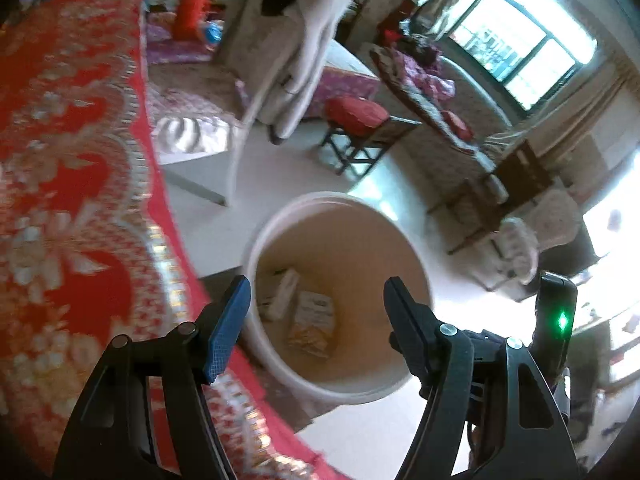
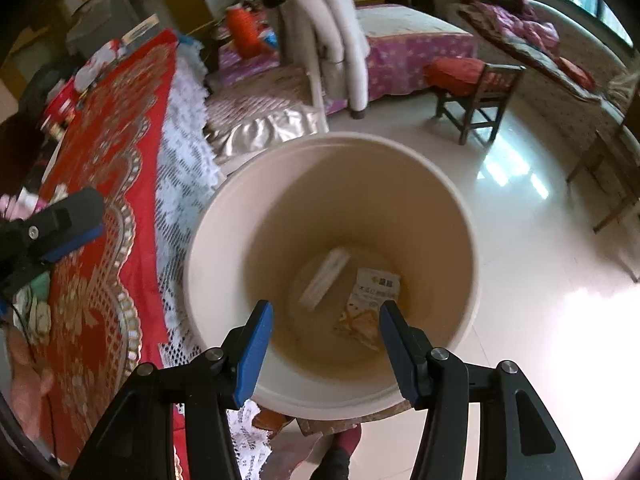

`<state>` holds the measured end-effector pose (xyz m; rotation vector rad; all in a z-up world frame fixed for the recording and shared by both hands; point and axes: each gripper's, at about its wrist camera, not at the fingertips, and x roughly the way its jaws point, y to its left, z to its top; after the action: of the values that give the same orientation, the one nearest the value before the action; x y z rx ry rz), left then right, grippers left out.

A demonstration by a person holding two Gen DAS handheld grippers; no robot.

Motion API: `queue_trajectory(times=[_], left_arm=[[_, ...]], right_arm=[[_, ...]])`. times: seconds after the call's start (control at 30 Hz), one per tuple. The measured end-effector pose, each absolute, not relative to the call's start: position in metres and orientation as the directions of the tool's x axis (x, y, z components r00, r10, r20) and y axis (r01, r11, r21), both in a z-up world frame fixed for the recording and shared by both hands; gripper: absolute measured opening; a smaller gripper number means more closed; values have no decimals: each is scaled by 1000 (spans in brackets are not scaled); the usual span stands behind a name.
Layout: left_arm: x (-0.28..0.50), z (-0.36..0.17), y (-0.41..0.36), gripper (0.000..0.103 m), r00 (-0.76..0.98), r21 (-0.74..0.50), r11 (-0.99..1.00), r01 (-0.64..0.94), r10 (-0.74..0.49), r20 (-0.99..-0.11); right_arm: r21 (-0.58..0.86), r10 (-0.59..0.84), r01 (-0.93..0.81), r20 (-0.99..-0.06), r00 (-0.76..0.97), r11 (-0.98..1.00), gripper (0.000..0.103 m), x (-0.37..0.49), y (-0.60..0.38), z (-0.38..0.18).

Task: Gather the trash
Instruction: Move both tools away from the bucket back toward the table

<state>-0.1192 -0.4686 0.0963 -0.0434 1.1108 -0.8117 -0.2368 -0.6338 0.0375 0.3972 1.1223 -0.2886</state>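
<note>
A cream bucket [image 2: 440, 216] is shown from above in both wrist views, standing on the pale tiled floor [image 2: 540, 280] just beside a table draped in a red patterned cloth [image 2: 100, 240] edged with white lace [image 2: 180, 184]. Two pieces of trash are seen lying on the bucket's bottom: a printed snack wrapper [image 2: 370, 300], white at one end and orange at the other, and a pale flat packet [image 2: 326, 278] leaning near it. The two pieces lie close together; whether they touch cannot be told.

The right gripper [image 2: 326, 350] is held over the bucket's near rim, pointed steeply down into it. Its jaws are spread apart and nothing is pinched between them; the wrapper is seen well below, close to the right-hand jaw in the picture. The left gripper [image 1: 316, 322] is held at the bucket's table side, its jaws likewise spread and empty, with both pieces of trash framed in the gap between them, far below. In the background a wooden chair [image 2: 476, 92] with a red cushion is visible.
</note>
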Motion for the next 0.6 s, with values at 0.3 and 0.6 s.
queue_trajectory(times=[0.3, 0.6], left_arm=[[-118, 99, -419, 68, 352, -235, 821, 520, -457, -817], [-114, 102, -369, 68, 428, -168, 870, 463, -386, -817]], right_arm=[[134, 26, 336, -952, 306, 932, 53, -203, -601, -9], [151, 77, 291, -965, 250, 945, 53, -188, -577, -31]])
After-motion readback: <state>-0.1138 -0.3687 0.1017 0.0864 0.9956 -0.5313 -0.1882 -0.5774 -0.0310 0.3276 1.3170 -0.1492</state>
